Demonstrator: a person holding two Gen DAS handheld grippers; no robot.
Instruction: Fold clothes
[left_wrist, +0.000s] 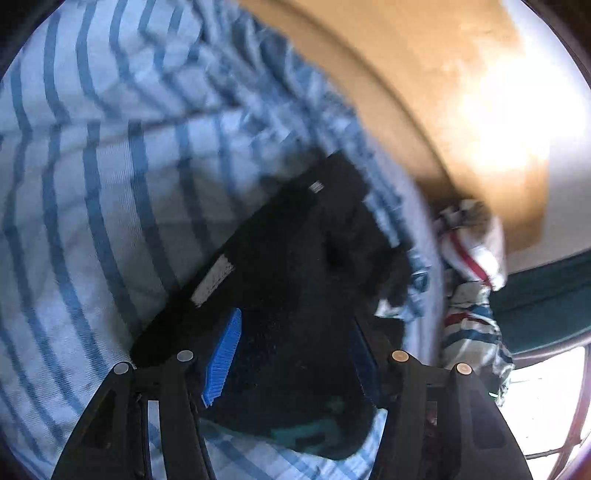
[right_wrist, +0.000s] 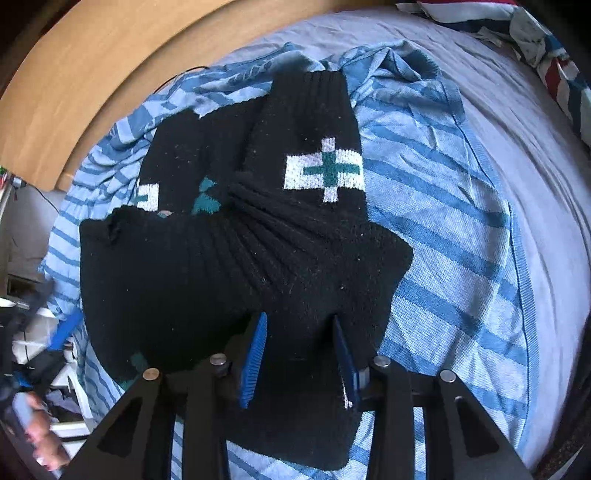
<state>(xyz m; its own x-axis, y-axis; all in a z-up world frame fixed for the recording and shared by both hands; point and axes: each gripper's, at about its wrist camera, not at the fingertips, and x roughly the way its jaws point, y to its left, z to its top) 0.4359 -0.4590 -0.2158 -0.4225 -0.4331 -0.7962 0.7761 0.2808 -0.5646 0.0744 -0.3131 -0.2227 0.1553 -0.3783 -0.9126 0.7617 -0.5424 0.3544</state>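
Observation:
A black knit garment (right_wrist: 221, 266) with white and teal cross motifs lies bunched on a blue-and-white striped garment (right_wrist: 443, 221), which is spread over the bed. My right gripper (right_wrist: 301, 350) is shut on the near edge of the black knit, and ribbed pleats fan out from its blue pads (right_wrist: 255, 354). In the blurred left wrist view, the black knit (left_wrist: 295, 258) lies between the widely spread blue pads (left_wrist: 221, 358) of my left gripper (left_wrist: 293, 354), which is open. The striped garment (left_wrist: 110, 166) fills the left of that view.
A pale grey bed sheet (right_wrist: 517, 110) shows around the clothes. A wooden board (right_wrist: 92, 92) (left_wrist: 424, 74) borders the bed. A crumpled red, white and blue cloth (right_wrist: 554, 55) (left_wrist: 469, 295) lies at the bed's edge. Blurred clutter (right_wrist: 37, 350) sits beside the bed.

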